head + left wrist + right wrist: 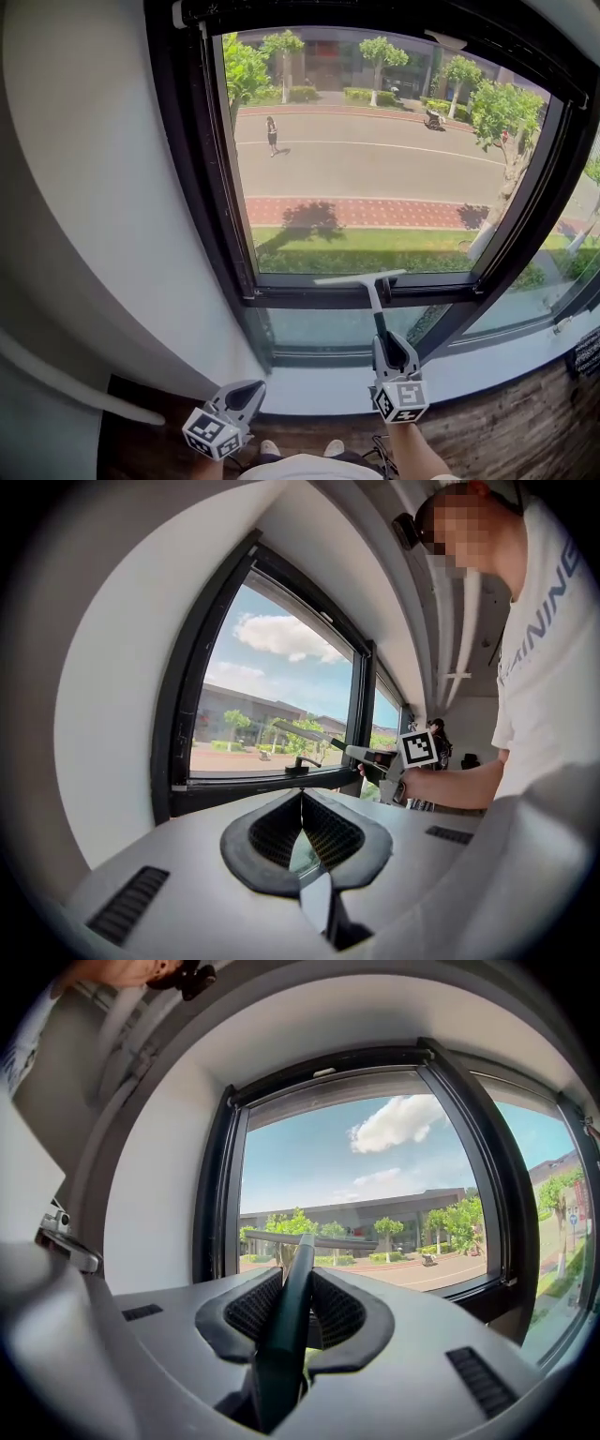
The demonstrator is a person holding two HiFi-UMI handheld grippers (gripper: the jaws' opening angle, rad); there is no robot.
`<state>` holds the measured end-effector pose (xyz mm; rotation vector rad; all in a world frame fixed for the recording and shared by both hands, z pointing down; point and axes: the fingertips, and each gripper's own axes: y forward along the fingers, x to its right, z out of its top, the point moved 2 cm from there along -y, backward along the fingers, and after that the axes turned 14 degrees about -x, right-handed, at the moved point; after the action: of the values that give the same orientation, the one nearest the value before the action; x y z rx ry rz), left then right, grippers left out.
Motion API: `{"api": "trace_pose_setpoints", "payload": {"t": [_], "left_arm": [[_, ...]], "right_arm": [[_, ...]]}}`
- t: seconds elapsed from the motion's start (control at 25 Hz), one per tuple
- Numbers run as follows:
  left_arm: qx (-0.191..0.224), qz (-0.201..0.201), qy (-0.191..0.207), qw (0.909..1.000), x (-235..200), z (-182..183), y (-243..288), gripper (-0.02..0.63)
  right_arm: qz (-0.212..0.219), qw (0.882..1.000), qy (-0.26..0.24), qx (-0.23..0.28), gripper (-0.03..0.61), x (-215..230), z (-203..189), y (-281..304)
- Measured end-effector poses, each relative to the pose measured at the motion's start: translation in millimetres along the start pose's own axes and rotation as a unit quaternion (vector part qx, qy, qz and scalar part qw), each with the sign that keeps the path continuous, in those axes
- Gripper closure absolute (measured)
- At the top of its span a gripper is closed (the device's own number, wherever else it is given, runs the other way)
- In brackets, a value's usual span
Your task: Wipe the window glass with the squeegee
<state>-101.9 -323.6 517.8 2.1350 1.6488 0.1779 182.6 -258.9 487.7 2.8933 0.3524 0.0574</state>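
The squeegee has a pale blade (361,277) on a dark handle (380,323). Its blade lies at the bottom edge of the window glass (375,159), just above the black lower frame (309,300). My right gripper (395,347) is shut on the handle, pointing up at the pane. In the right gripper view the handle (284,1335) runs between the jaws of that gripper (298,1283) to the blade (314,1239). My left gripper (251,394) hangs low to the left, shut and holding nothing. The left gripper (302,808) also sees the squeegee (305,731) from the side.
A white wall (103,187) borders the window on the left. Below the sash is a lower fixed pane (337,328) and a white sill (469,370). A dark wood floor (525,431) lies underneath. A small latch handle (298,764) sits on the lower frame.
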Motion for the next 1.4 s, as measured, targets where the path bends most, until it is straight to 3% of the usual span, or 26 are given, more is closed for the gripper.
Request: {"api": "trace_pose_setpoints", "payload": {"t": [0.2, 0.36, 0.56, 0.72, 0.92, 1.12, 1.4], "left_arm": [[0.024, 0.012, -0.024, 0.9993, 11, 12, 7, 0.597], [0.021, 0.027, 0.001, 0.9994, 21, 18, 7, 0.597], [0.027, 0.032, 0.024, 0.9989, 8, 11, -18, 0.597], [0.055, 0.003, 0.008, 0.9984, -7, 12, -51, 0.597], [0.065, -0.038, 0.055, 0.9956, -24, 17, -102, 0.597], [0.058, -0.057, 0.05, 0.9954, -50, 1, -135, 0.597], [0.06, -0.063, 0.034, 0.9957, -53, -11, -142, 0.597]], "right_arm": [[0.035, 0.999, 0.022, -0.012, 0.479, 9, -17, -15], [0.046, 0.998, 0.037, -0.037, 0.479, 11, -37, -24], [0.035, 0.998, 0.033, -0.03, 0.479, -9, -30, -28], [0.015, 0.999, 0.027, -0.01, 0.48, -47, -11, -34], [-0.022, 0.997, 0.051, 0.046, 0.479, -109, 26, -37], [-0.064, 0.992, 0.03, 0.102, 0.479, -135, 89, -36], [-0.107, 0.97, -0.031, 0.215, 0.479, -135, 275, 10]]}}
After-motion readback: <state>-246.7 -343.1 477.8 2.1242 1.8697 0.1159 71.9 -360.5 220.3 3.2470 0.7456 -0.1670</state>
